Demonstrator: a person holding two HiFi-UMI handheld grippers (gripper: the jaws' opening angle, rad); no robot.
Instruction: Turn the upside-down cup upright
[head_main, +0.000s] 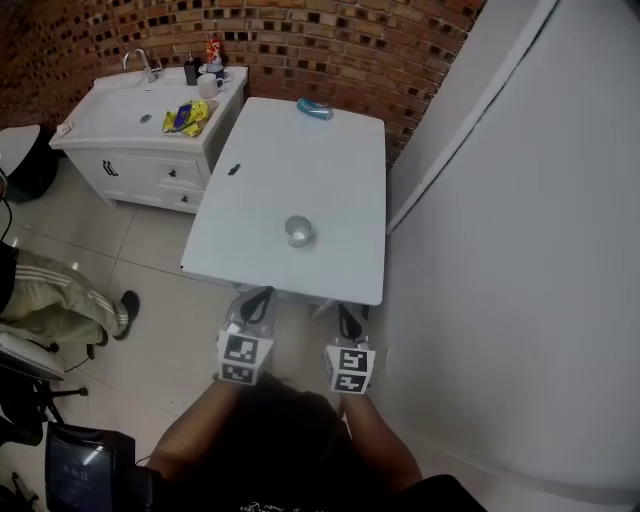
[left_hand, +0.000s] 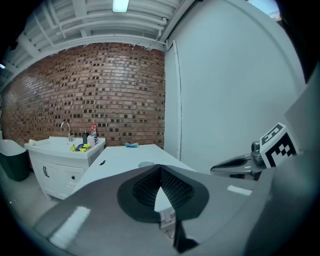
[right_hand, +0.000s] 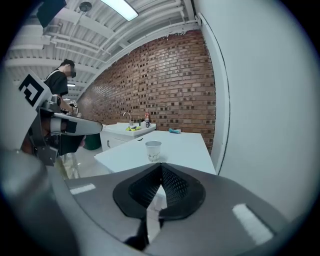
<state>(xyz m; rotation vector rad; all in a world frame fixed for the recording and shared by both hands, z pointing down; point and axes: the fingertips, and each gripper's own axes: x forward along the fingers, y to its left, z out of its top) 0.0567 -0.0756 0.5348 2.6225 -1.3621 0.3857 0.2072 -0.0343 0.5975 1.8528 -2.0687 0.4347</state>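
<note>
A small pale cup (head_main: 298, 231) stands near the middle of the white table (head_main: 340, 160); in the right gripper view the cup (right_hand: 153, 150) is wider at the top, with its mouth up. In the left gripper view only the cup's rim (left_hand: 146, 164) shows above the jaws. My left gripper (head_main: 261, 297) and right gripper (head_main: 344, 316) hang side by side just short of the table's near edge, pointing toward the cup and well apart from it. Both are shut, pads meeting at the tips, with nothing held.
A white sink cabinet (head_main: 150, 110) with a yellow item and bottles stands at the back left. A blue object (head_main: 314, 108) lies at the table's far end, a small black item (head_main: 234, 170) near its left edge. A white wall (head_main: 520, 250) runs along the right. A person's leg and shoe (head_main: 70, 305) are at left.
</note>
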